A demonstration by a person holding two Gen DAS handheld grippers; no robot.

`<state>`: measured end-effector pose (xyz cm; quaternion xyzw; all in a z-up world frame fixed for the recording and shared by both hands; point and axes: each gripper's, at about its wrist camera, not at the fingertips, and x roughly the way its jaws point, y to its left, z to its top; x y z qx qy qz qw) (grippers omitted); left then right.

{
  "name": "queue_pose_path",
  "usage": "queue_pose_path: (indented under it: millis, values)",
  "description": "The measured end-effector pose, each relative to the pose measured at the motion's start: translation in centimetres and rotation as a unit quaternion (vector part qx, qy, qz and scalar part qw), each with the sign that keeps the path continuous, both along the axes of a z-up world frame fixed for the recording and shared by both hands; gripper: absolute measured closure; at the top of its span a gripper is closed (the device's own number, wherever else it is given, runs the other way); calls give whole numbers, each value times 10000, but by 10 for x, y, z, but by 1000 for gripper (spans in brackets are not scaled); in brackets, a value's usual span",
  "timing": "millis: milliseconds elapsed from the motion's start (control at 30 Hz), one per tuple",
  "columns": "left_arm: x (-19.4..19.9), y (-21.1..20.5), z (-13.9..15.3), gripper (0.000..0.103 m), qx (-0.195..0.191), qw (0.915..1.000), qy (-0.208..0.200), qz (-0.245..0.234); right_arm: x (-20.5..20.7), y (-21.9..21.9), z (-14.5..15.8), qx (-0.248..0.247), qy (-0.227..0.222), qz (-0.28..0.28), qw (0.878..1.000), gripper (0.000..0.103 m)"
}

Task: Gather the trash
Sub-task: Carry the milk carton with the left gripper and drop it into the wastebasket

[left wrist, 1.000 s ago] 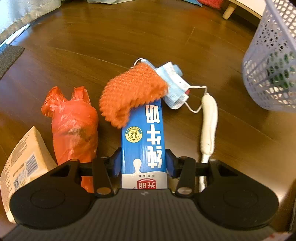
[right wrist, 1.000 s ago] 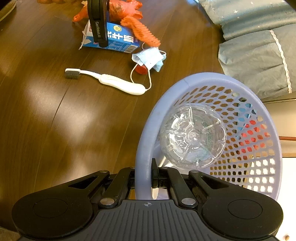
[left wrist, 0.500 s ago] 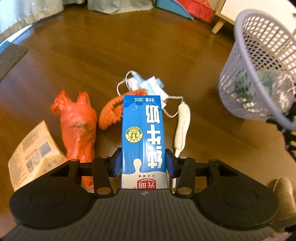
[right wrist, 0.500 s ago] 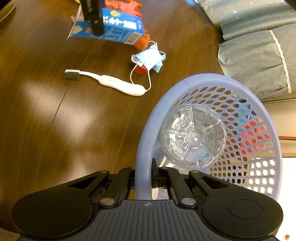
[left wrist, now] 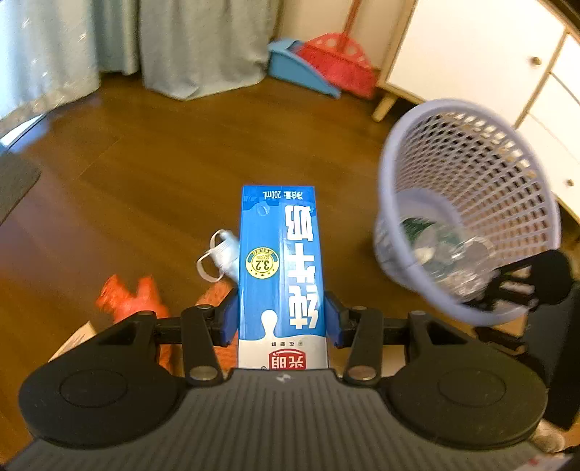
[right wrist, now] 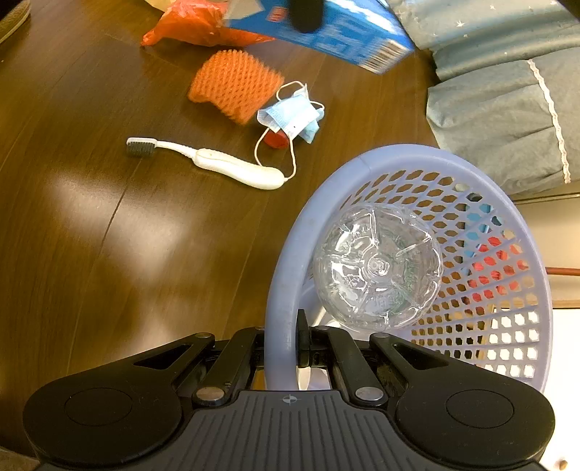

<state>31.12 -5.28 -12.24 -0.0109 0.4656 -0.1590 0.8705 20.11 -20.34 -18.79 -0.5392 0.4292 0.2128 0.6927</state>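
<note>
From the left wrist camera, the left gripper (left wrist: 281, 320) was clenched on a blue milk carton (left wrist: 280, 268), its blue-padded fingers pressed against the carton's two long sides near the lower end. The carton pointed straight ahead along the fingers and was held clear above the wooden floor (left wrist: 145, 188). It hid much of the litter beneath it: only a loop and a corner of a face mask (left wrist: 219, 255) showed at its left edge, and a scrap of orange mesh just below that. Further left lay a red plastic bag (left wrist: 132, 299), blurred, with the corner of a cardboard box (left wrist: 74, 340) beside it, partly behind the gripper body. To the right a lavender mesh basket (left wrist: 471, 174) hung tilted, mouth toward the carton, with a clear plastic bottle (left wrist: 446, 261) inside — the right gripper (left wrist: 507, 290) gripped its rim. Against the far wall stood curtains, a blue dustpan (left wrist: 301, 69), a red broom (left wrist: 340, 61) and a white cabinet (left wrist: 471, 54).

From the right wrist camera, the right gripper (right wrist: 302, 344) was shut tight on the basket's rim (right wrist: 286, 261), one finger outside the wall and one inside. The bottle's base (right wrist: 377, 266) filled the basket's near side. On the floor beyond lay a white toothbrush (right wrist: 217, 163), the mask (right wrist: 293, 117) touching the orange mesh sleeve (right wrist: 235, 87), and a small red thing half under the mask — what it was could not be told. The carton (right wrist: 337, 32) hung above them at the top edge, blurred, near the red bag (right wrist: 188, 25). Folded bluish bedding (right wrist: 507, 119) lay to the right.
</note>
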Motion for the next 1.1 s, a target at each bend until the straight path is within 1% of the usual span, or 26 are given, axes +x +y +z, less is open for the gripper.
queue_pose_path:
  millis: [200,500,600,667,900,1033,1100]
  values:
    - [2,-16,14,62,-171,9995,-74,-235,-1,0,0,-22,-1,24,10000,103]
    - [6,-27,18,62,-307,9987,-18,-406,-2,0,1,-61,10,80,9999,103]
    - [4,-28,22,62,-524,9977,117,-405,-2,-1,0,-76,15,100,9999,103]
    - [4,-30,24,62,-557,9974,106,-446,-2,-1,1,-76,15,101,9999,103]
    - [6,-38,31,62,-858,9946,183,-562,-2,-1,0,-86,18,117,9999,103]
    - [10,-39,31,62,-1177,9915,221,-512,-2,-1,0,-82,19,121,9999,103]
    - [11,-41,33,62,-1257,9904,212,-534,-3,-1,0,-77,19,116,9999,103]
